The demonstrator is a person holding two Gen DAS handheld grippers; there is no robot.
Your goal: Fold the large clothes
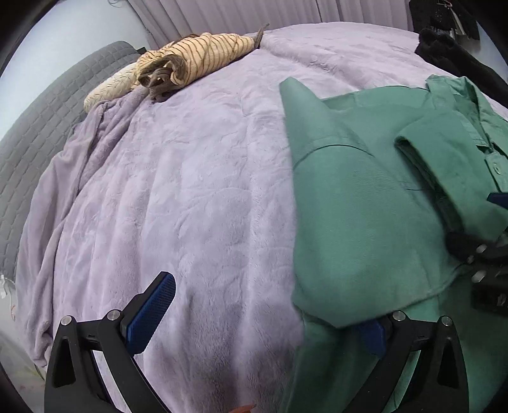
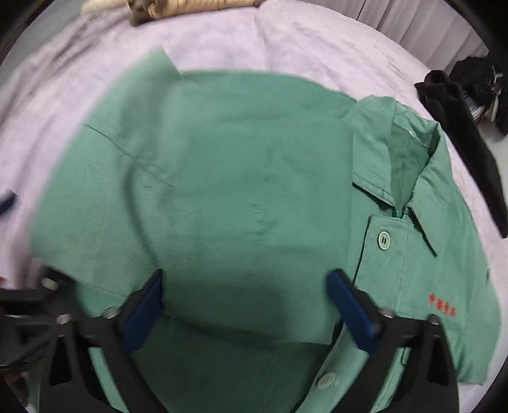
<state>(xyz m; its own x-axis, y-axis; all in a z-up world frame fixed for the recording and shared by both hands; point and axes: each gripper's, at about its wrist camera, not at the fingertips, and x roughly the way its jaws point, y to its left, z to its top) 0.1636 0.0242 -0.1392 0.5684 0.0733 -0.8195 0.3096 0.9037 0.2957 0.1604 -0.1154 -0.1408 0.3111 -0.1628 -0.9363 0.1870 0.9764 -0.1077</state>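
A lilac plush blanket [image 1: 190, 190] covers the bed I work over, pale curtains [image 1: 222, 12] behind. A striped bundle [image 1: 197, 60] and dark clothes [image 2: 460, 95] lie at its far edge. The green shirt [image 2: 238, 174] lies spread, sleeve folded across. My left gripper [image 1: 270, 321] gapes empty; my right gripper [image 2: 244, 314] hovers unclamped above cloth.

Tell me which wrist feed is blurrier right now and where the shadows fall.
Right wrist view: motion-smeared, worst along the green shirt's left edge, with a dark shadow between the fingers. Left wrist view: mostly sharp, fisheye-bowed lilac blanket, blur only at the shirt's near hem.
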